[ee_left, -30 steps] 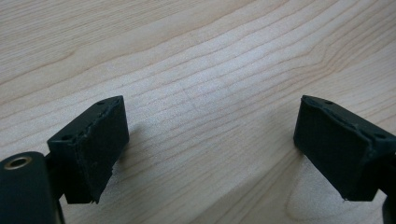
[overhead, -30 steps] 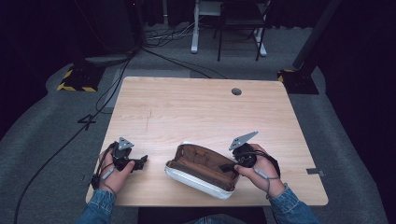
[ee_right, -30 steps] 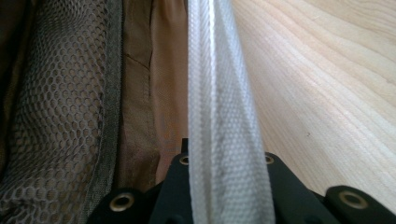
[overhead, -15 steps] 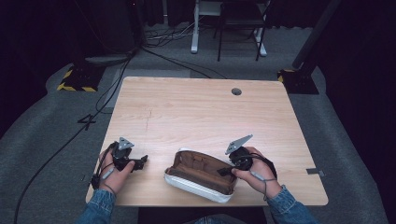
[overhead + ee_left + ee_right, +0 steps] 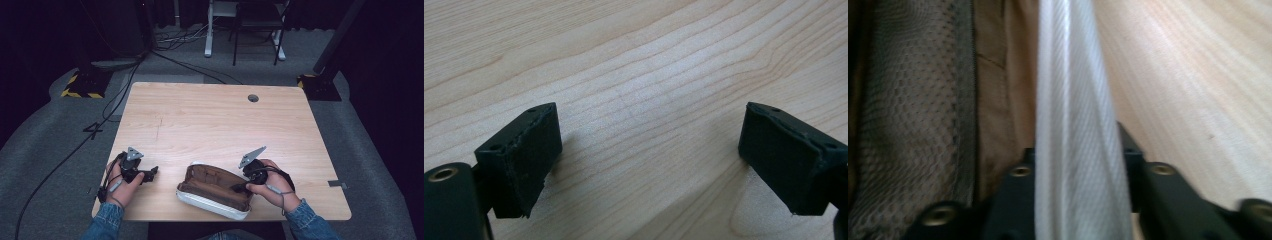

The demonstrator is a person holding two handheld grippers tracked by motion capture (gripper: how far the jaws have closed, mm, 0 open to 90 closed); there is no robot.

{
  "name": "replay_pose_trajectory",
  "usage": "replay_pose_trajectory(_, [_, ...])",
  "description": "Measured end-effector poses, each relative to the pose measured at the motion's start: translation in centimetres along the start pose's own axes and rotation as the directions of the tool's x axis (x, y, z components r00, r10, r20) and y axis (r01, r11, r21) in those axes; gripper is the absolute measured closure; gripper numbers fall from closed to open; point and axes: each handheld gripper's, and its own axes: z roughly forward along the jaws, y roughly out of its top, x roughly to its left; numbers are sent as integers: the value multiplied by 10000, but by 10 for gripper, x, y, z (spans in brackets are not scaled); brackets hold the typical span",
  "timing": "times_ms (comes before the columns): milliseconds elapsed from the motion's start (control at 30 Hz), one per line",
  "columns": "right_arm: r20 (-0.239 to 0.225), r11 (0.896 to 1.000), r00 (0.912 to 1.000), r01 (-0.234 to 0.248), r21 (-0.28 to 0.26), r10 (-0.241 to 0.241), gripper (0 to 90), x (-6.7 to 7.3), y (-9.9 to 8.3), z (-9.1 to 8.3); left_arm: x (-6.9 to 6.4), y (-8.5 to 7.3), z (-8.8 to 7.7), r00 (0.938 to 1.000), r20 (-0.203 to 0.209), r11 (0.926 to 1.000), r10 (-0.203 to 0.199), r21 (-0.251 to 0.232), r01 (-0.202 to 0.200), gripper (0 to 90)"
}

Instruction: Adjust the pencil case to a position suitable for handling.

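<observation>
Brown inside and white outside, the pouch (image 5: 214, 190) lies unzipped near the tabletop's (image 5: 210, 120) front edge, long axis running left-right, tilted slightly. Left hand-held gripper (image 5: 151, 172) rests spread beside it; right hand-held gripper (image 5: 235, 188), jaws just loosening, straddles its white wall.

Left gripper (image 5: 150, 173) low, jaws wide apart; right gripper (image 5: 239, 187) jaws just opening, seemingly slack.
</observation>
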Motion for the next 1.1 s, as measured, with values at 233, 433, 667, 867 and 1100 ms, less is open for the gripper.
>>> replay_pose_trajectory(233, [365,9991,9992,184,-394,-170,390,0,1,2,0,0,0,10000,41,10000,44,37,-44,104])
replay_pose_trajectory(433, [452,9962,9989,113,-860,-74,346,5,4,-7,-1,1,1,10000,55,10000,22,35,-22,96])
replay_pose_trajectory(667, [800,9881,9968,38,-1539,86,328,9,3,-19,-1,3,3,9999,108,9999,63,87,-64,87])
replay_pose_trajectory(867, [1122,9738,9937,217,-2262,39,324,20,4,-42,-1,3,3,9999,147,10000,85,49,-85,86])
replay_pose_trajectory(1100, [1417,9641,9899,318,-2637,61,328,28,-1,-64,-1,3,3,9997,200,9998,161,78,-163,80])
